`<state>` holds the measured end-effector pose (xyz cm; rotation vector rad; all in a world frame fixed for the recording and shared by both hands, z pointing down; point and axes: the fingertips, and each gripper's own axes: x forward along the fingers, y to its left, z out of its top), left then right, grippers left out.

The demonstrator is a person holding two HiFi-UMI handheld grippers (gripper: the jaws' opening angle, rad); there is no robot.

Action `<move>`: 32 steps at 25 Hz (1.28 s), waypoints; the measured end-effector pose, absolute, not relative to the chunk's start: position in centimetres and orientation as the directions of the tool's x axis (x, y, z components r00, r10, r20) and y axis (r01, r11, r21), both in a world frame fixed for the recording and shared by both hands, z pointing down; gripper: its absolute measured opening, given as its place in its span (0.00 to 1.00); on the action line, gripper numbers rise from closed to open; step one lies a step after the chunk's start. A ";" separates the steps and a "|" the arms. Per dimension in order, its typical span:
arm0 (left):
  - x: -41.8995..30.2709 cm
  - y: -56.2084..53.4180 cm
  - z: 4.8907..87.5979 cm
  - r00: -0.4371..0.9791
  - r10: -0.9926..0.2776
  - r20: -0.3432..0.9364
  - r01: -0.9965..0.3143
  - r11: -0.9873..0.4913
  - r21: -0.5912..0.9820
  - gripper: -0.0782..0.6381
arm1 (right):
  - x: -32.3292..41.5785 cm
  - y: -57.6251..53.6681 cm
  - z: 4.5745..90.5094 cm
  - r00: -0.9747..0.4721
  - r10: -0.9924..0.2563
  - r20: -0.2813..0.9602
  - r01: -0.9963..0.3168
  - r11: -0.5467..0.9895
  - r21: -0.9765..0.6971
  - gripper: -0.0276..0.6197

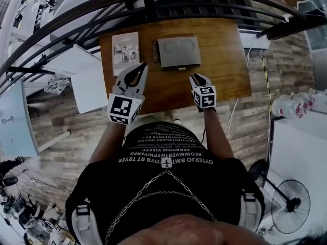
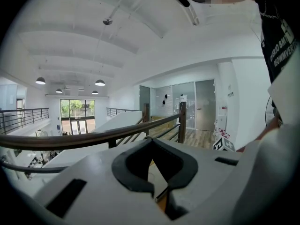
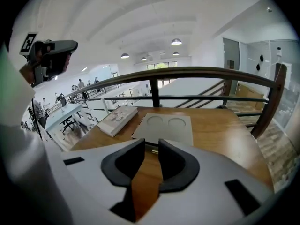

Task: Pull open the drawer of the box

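My right gripper (image 1: 199, 77) tilts down toward the handle (image 3: 153, 150) of the box (image 1: 178, 52), jaws apart and empty. My left gripper (image 1: 142, 67) hovers level over the worktop (image 1: 225, 60), jaws together.

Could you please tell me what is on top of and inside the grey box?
On top of the grey box are only two round recesses. Its drawer is shut, hiding the inside.

Front edge of the flat grey box (image 3: 164, 128) with two round recesses sits hidden behind the white right gripper (image 3: 151, 144); a small dark object (image 1: 154, 52) beside it on the brown wooden table (image 1: 225, 60) is too small to identify.
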<state>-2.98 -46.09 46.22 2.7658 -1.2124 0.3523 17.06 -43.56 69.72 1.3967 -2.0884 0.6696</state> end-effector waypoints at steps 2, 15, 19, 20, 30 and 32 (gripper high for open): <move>-3.2 -46.3 46.6 0.651 -0.714 0.256 -0.739 -0.674 0.002 0.12 | 16.9 -43.8 71.0 -0.321 -0.651 0.688 -0.934 0.338 -0.116 0.18; -4.4 -47.5 48.2 0.637 -0.708 0.304 -0.746 -0.666 0.015 0.12 | 15.1 -46.1 77.9 -0.319 -0.554 0.769 -0.936 0.313 -0.163 0.24; -4.3 -48.2 48.2 0.636 -0.711 0.301 -0.748 -0.663 0.016 0.12 | 15.2 -47.1 79.5 -0.316 -0.534 0.784 -0.940 0.288 -0.182 0.25; -4.3 -48.3 48.2 0.637 -0.710 0.301 -0.748 -0.664 0.016 0.12 | 15.2 -47.3 80.0 -0.316 -0.528 0.788 -0.940 0.284 -0.186 0.26; -4.9 -48.4 49.5 0.622 -0.703 0.344 -0.752 -0.659 0.014 0.12 | 15.5 -48.4 83.7 -0.286 -0.469 0.836 -0.951 0.246 -0.187 0.29; -5.2 -48.5 49.8 0.618 -0.707 0.345 -0.756 -0.655 0.012 0.12 | 15.5 -48.7 84.0 -0.273 -0.462 0.844 -0.954 0.244 -0.175 0.30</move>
